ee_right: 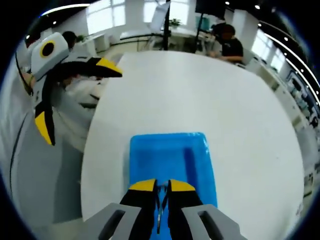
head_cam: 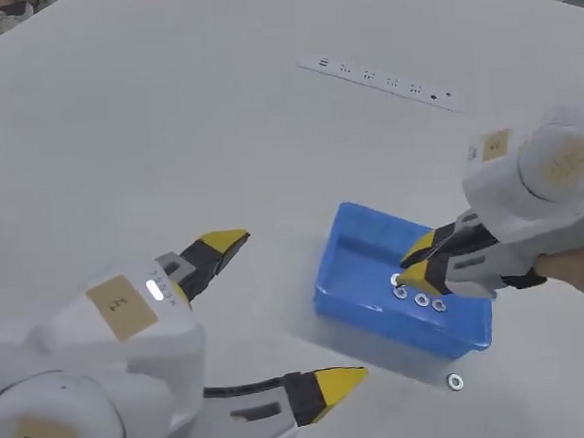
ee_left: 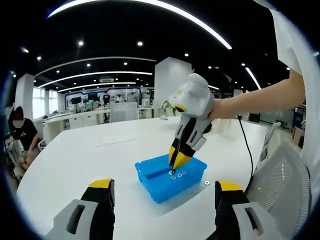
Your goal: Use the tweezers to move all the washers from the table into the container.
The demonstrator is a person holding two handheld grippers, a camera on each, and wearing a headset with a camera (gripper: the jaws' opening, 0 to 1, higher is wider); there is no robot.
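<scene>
A blue container (head_cam: 361,274) sits on the white table, with several washers (head_cam: 421,298) lying along its right side. One more washer (head_cam: 455,380) lies on the table just past the container's near right corner. My right gripper (head_cam: 416,270) is shut on thin tweezers (ee_right: 159,210), and their tip points down into the container (ee_right: 170,155) beside the washers. My left gripper (head_cam: 293,309) hangs open to the left of the container with nothing between its jaws. In the left gripper view, the right gripper (ee_left: 180,155) leans over the container (ee_left: 160,185), with the loose washer (ee_left: 207,183) to its right.
A white power strip (head_cam: 383,80) lies on the table (head_cam: 166,138) farther back. A grey mesh chair (ee_left: 280,180) stands at the table's right side. People sit at desks in the background (ee_left: 20,132).
</scene>
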